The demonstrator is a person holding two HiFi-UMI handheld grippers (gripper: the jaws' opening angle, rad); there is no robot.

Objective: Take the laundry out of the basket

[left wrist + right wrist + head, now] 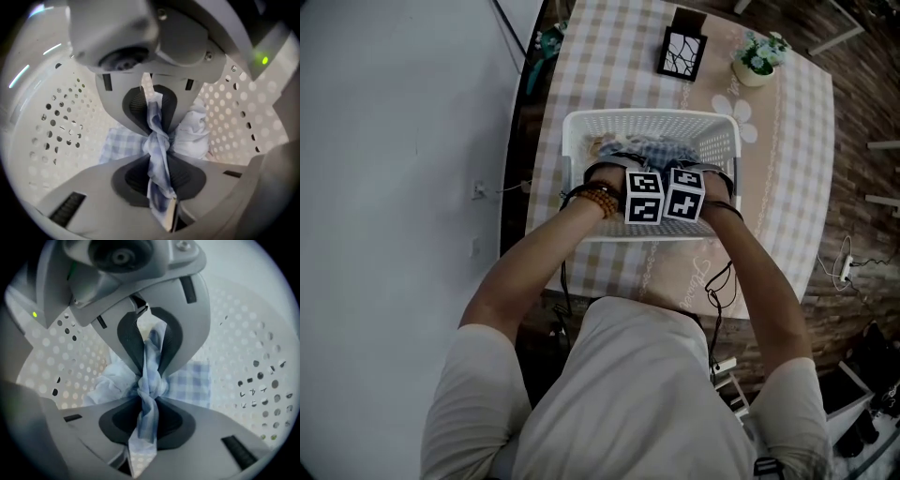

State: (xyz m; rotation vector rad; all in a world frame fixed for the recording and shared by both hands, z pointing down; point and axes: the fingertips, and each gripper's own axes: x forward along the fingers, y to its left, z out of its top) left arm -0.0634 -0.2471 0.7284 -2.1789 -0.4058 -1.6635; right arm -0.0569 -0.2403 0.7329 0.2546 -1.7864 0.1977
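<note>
Inside the basket (649, 115), at its near side, the left tool (155, 139) is clamped on a twisted fold of blue checked laundry (119, 140). The right tool (149, 386), just beside it, pinches another fold. Beyond the basket, a picture frame (682, 53) stands on the bench (600, 66).

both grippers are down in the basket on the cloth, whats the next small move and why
Probably lift both grippers straight up together. The left gripper and the right gripper are each clamped on a bunch of the blue checked cloth, which lies inside the white basket, so raising it clear of the walls seems the next step.
</note>
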